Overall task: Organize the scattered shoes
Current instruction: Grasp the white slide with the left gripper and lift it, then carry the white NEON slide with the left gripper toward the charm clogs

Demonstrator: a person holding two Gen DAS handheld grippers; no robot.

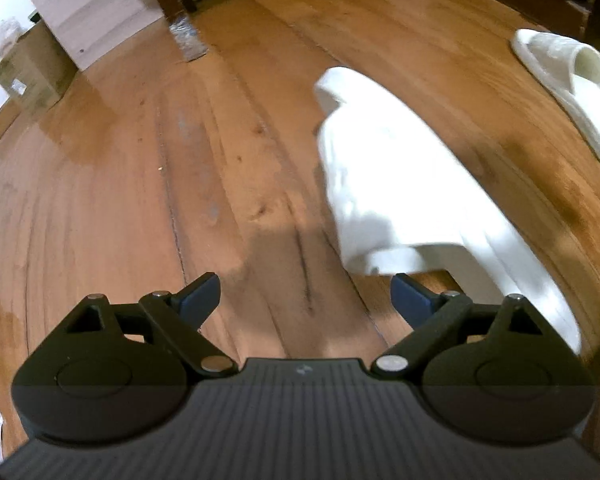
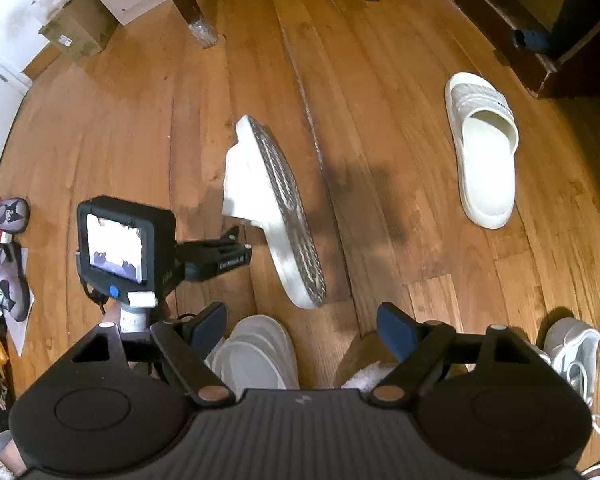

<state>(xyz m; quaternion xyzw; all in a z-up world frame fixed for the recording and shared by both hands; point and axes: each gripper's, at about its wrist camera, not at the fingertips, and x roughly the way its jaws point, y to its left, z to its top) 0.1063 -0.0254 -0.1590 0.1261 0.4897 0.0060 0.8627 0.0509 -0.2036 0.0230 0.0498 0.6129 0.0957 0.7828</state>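
Observation:
A white slide stands tilted on its edge on the wood floor, grey tread facing right. In the left wrist view this slide is blurred, just beyond my right finger. My left gripper is open with only floor between its pads. From the right wrist view the left gripper sits beside the slide's strap. Its mate lies flat at the right, also visible as the far slide. My right gripper hangs open above a pale grey slide.
A white sneaker and a fluffy slipper lie near the bottom. Purple children's shoes and papers sit at the left. Table legs, a cardboard box and a dark furniture base stand farther away.

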